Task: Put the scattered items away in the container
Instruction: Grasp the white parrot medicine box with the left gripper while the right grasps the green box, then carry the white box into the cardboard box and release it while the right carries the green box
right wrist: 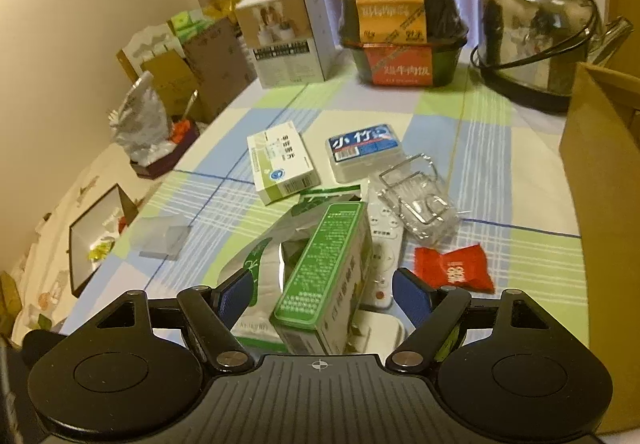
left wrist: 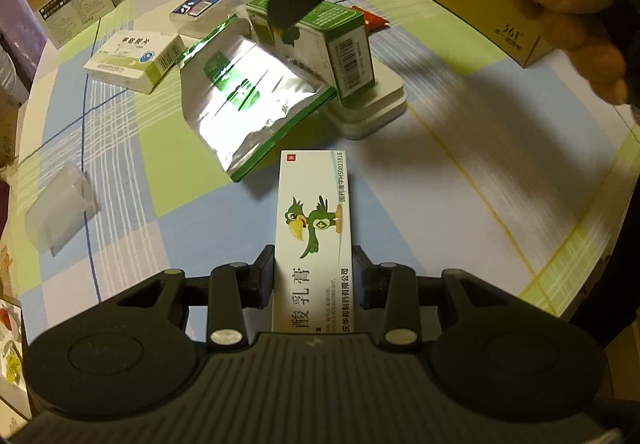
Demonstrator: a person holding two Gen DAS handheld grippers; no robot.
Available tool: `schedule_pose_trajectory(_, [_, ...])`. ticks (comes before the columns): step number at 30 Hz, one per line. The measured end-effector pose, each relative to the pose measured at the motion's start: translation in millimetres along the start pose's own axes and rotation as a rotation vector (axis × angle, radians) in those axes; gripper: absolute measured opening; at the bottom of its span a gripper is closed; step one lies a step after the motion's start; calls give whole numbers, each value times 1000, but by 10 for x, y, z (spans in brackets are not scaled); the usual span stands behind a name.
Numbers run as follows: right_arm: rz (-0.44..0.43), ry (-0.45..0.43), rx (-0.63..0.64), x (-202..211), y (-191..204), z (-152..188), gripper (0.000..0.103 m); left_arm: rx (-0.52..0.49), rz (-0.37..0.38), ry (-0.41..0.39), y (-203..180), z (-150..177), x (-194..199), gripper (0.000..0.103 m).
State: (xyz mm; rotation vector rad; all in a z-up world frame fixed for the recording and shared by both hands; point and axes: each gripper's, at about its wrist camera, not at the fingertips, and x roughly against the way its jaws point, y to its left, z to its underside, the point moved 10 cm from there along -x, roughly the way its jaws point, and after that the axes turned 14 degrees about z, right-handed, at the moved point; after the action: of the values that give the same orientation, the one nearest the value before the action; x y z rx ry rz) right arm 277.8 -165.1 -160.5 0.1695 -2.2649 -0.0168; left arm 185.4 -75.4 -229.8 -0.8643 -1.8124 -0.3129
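Note:
My left gripper (left wrist: 314, 276) is shut on a long white ointment box with a green parrot (left wrist: 314, 228), held over the checked tablecloth. My right gripper (right wrist: 324, 294) is open, its blue pads (right wrist: 236, 292) on either side of a green-and-white carton (right wrist: 328, 276) without pressing it. That carton (left wrist: 344, 40) rests tilted on a silver foil pouch (left wrist: 248, 92) and a white remote (right wrist: 382, 244). In the left wrist view the right gripper (left wrist: 332, 0) hovers over the carton. The brown cardboard container (right wrist: 592, 164) stands at the right, also visible as the brown cardboard container (left wrist: 500, 16).
Scattered on the cloth: a white-green medicine box (right wrist: 280, 168), a blue-labelled plastic case (right wrist: 364, 148), clear plastic packaging (right wrist: 416, 200), a red sweet packet (right wrist: 452, 268), a translucent pouch (right wrist: 160, 240). At the back stand a kettle (right wrist: 536, 32), a food bowl (right wrist: 400, 36), a white carton (right wrist: 284, 36). A hand (left wrist: 576, 16) holds the right gripper.

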Motion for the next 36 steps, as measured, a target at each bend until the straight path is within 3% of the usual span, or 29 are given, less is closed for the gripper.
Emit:
schedule_pose_trajectory(2, [15, 19, 8, -94, 41, -2, 82, -2, 0, 5, -7, 0, -7, 33])
schedule_pose_trajectory(4, [31, 43, 17, -189, 55, 9, 68, -3, 3, 6, -16, -13, -21, 33])
schedule_pose_trajectory(7, [46, 75, 6, -303, 27, 44, 66, -11, 12, 4, -57, -13, -48, 33])
schedule_pose_trajectory(8, [41, 83, 0, -329, 10, 51, 61, -14, 17, 3, -75, -16, -59, 33])
schedule_pose_trajectory(9, [30, 90, -5, -339, -3, 58, 45, -18, 20, 3, -93, -19, -73, 33])
schedule_pose_trajectory(12, [30, 86, -20, -276, -107, 43, 33, -31, 21, 6, -133, -28, -113, 33])
schedule_pose_trajectory(19, [57, 36, -34, 204, -509, 102, 32, -48, 40, -2, -261, -40, -182, 33])
schedule_pose_trajectory(24, [123, 12, -60, 503, -862, 373, 32, -63, 50, 1, -377, -38, -229, 33])
schedule_pose_trajectory(30, [131, 72, 14, 468, -868, 774, 33, -67, 58, 5, -446, -68, -256, 33])
schedule_pose_trajectory(36, [167, 73, 81, 302, -790, 825, 33, -66, 58, 3, -450, -70, -263, 34])
